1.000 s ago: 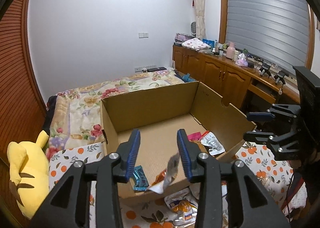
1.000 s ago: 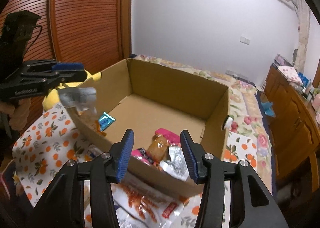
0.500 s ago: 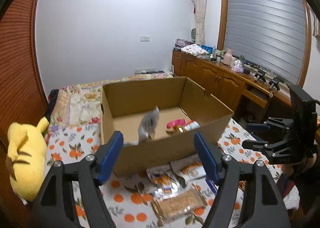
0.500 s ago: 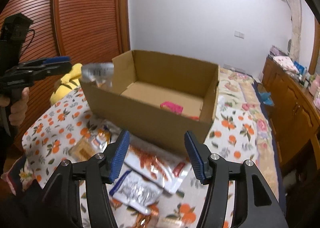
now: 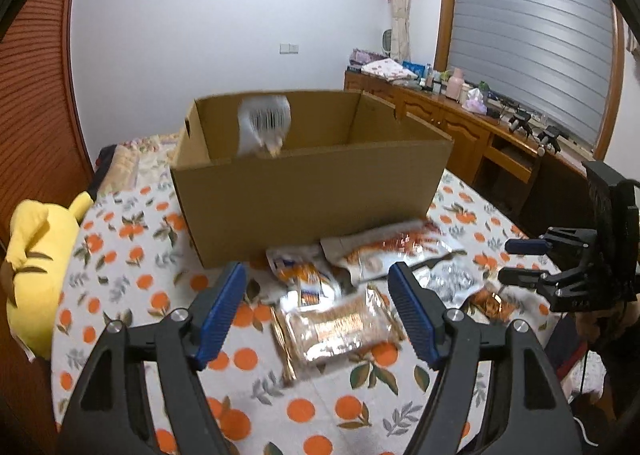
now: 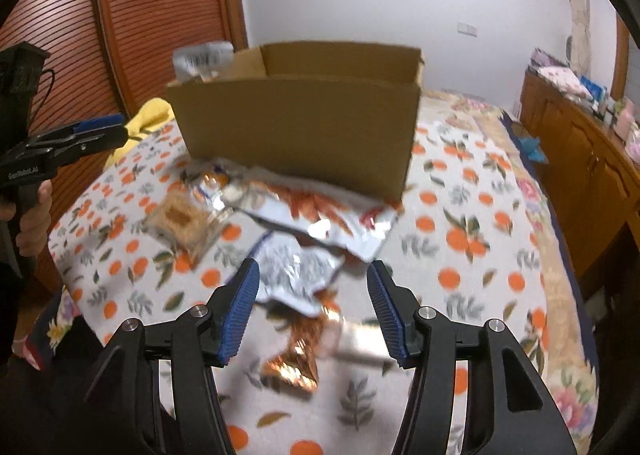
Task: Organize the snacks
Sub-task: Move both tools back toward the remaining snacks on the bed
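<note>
Snacks are spread on the orange-print cloth [image 5: 120, 255] in front of the cardboard box [image 5: 312, 199], while one silver packet [image 5: 264, 127] is seen blurred at the box's left rim, apparently dropping in. Left gripper [image 5: 318, 313], fingers apart and empty, is aimed at the biscuit pack [image 5: 340, 325]. Right gripper [image 6: 314, 313], likewise parted and empty, is held over the foil packets [image 6: 298, 275]. Another pick-up appears due; lowering and closing are called for.

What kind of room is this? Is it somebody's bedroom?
Most likely a bedroom at home. The cardboard box and snack packets sit on a bed with an orange-print sheet, a yellow plush toy lies beside it, and wooden cabinets line the wall.
</note>
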A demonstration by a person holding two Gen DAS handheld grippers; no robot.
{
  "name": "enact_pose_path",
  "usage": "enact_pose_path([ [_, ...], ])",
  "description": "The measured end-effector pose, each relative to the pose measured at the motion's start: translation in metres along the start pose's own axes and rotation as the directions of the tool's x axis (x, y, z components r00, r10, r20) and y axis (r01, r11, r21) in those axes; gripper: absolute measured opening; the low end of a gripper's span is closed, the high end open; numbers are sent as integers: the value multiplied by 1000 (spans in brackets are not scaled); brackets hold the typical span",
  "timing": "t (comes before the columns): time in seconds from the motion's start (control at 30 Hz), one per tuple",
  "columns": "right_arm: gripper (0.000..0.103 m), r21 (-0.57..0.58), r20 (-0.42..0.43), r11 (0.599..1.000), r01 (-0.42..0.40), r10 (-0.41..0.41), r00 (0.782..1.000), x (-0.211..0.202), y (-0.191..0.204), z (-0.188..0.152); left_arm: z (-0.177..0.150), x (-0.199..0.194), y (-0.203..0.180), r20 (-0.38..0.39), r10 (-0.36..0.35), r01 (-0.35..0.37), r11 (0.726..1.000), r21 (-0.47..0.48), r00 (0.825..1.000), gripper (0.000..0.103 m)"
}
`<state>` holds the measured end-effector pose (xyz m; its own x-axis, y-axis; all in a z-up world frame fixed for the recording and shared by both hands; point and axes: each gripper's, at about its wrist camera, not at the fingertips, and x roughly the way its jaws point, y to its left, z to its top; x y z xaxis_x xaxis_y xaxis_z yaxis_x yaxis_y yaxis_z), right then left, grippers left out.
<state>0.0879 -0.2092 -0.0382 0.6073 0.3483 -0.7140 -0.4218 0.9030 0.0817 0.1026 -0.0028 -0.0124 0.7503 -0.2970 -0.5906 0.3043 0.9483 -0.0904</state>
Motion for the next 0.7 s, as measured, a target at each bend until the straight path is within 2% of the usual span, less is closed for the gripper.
enact_pose_path([
  [0.3,58,73,-47,995,62,-58,997,14,-27,-27,-26,27,-8,-53,10,-11,1000,-10,999,74],
  [0.47,59,104,-58,992,70,-64,996,21,-34,-36,-29,35,-9,-61,19,-20,1000,-5,998,74],
  [0.6,65,118,-52,989,86,-80,995,22,-37,-40,-28,39,-9,-62,21,-22,1000,-15,998,74],
  [0.7,66,133,-45,987,86,-80,996,23,-39,-42,-29,44,-8,-73,21,-23,999,-27,997,74],
])
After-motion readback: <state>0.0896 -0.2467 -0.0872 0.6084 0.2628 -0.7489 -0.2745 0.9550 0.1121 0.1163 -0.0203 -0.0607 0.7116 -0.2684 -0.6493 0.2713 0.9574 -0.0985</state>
